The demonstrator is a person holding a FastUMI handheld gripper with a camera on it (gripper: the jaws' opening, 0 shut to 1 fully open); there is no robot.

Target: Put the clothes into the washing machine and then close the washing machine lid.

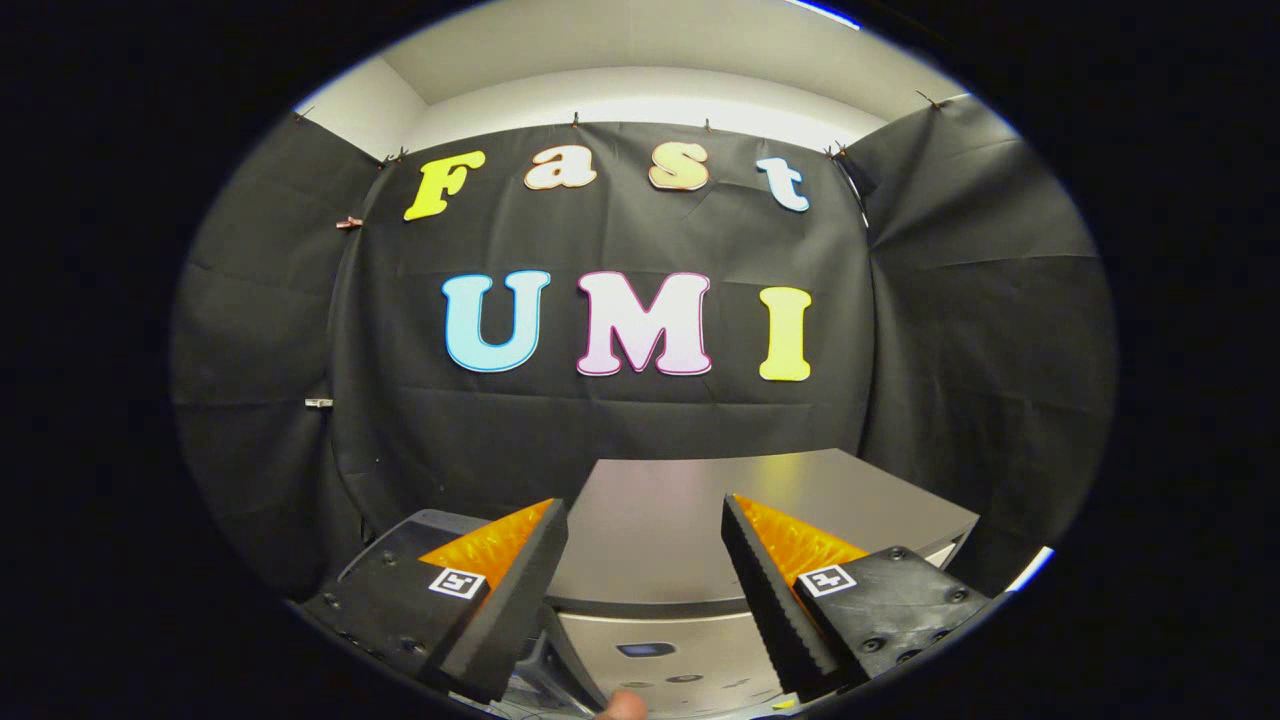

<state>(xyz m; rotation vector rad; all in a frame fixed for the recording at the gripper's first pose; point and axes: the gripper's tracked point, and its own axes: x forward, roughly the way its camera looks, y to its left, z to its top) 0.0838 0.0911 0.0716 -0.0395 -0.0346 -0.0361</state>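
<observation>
The washing machine (650, 600) stands low in front of me, a grey box against the black cloth wall. Its flat grey lid (800, 490) lies down over the top, as far as I can tell. My gripper (642, 505) is open and hovers above the lid's front part, with a wide gap and nothing between its fingers. The front panel (690, 655) with a small dark display (645, 650) shows below, between the two fingers.
Black cloth walls (250, 350) close in behind the machine and on both sides, a short way off. A person's fingertip (625, 706) pokes in just below the panel. A pale ceiling (640, 50) is overhead.
</observation>
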